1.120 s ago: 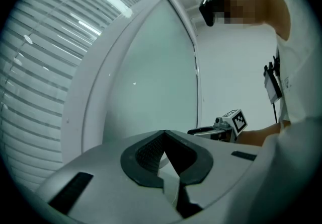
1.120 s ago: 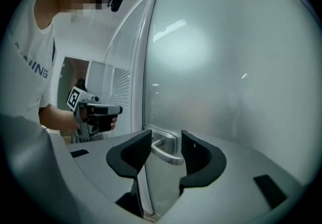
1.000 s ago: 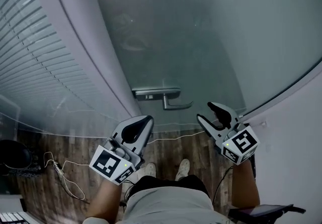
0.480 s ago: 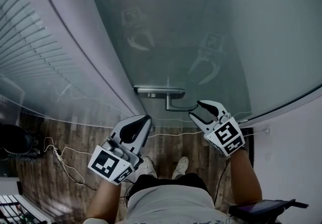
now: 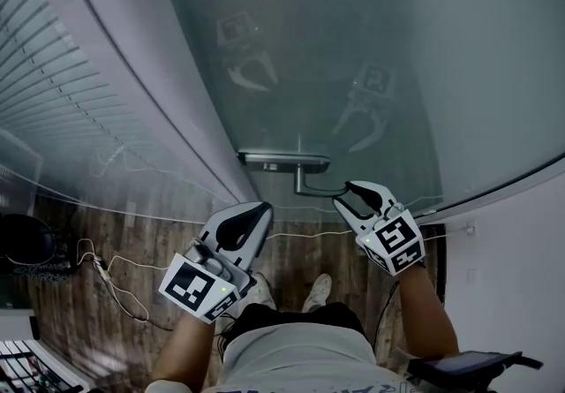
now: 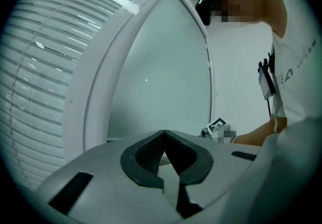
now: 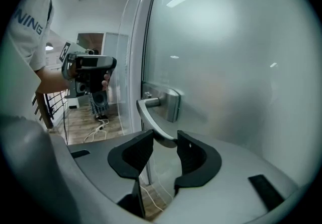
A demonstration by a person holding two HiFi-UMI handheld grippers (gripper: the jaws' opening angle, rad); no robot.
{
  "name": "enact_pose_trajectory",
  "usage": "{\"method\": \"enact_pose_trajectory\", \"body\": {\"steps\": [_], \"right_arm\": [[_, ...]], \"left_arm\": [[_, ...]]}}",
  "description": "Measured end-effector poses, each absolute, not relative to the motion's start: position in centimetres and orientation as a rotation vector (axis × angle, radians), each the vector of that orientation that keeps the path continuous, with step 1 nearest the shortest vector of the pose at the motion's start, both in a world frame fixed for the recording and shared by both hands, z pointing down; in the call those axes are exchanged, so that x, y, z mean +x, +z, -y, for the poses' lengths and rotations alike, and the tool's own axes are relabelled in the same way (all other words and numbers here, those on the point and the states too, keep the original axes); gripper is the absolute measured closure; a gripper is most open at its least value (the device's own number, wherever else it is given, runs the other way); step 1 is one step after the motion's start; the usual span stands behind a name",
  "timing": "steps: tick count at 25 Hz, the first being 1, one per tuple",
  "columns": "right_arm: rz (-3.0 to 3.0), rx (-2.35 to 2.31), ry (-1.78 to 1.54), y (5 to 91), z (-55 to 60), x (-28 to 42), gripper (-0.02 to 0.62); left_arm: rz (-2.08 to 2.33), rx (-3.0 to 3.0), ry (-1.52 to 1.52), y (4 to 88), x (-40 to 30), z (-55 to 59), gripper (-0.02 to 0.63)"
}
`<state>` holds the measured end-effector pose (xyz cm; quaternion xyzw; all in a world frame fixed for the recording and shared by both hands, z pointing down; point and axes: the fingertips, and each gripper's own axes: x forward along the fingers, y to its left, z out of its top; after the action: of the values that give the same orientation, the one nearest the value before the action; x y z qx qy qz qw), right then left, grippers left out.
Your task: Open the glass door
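Observation:
The frosted glass door (image 5: 353,47) carries a metal lever handle (image 5: 316,191) on a rectangular plate (image 5: 282,159). My right gripper (image 5: 351,194) is at the lever's free end. In the right gripper view the lever handle (image 7: 151,122) runs down between the dark pads of my right gripper (image 7: 165,140). Its jaws are closing, and a gap still shows between the left pad and the metal. My left gripper (image 5: 263,206) hovers below and left of the plate, off the door. In its own view my left gripper (image 6: 163,132) has its tips together with nothing in them.
A white door frame (image 5: 132,91) runs along the door's left edge, with slatted blinds (image 5: 53,91) behind glass beyond it. A white wall (image 5: 521,250) bounds the right side. Cables (image 5: 106,294) trail over the wood floor near the person's shoes (image 5: 318,294).
My right gripper has dropped and come in to the lever's end, and its jaws have narrowed around it. The left gripper has stayed about where it was.

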<state>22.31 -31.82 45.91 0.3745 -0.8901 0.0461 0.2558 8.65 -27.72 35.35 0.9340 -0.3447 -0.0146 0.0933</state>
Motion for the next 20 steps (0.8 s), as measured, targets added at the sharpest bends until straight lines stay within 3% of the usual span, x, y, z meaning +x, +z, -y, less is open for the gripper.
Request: {"method": "enact_pose_trajectory", "body": {"steps": [12,20], "right_arm": [[2.432,1.092,0.076,46.4,32.0,22.5,0.449],[2.401,1.149,0.073,45.2,38.1,24.2,0.449]], "left_arm": [[1.05,2.792,-0.06,36.0,8.9,24.2,0.606],[1.08,2.769,-0.068,34.8,9.3,26.8,0.606]]}}
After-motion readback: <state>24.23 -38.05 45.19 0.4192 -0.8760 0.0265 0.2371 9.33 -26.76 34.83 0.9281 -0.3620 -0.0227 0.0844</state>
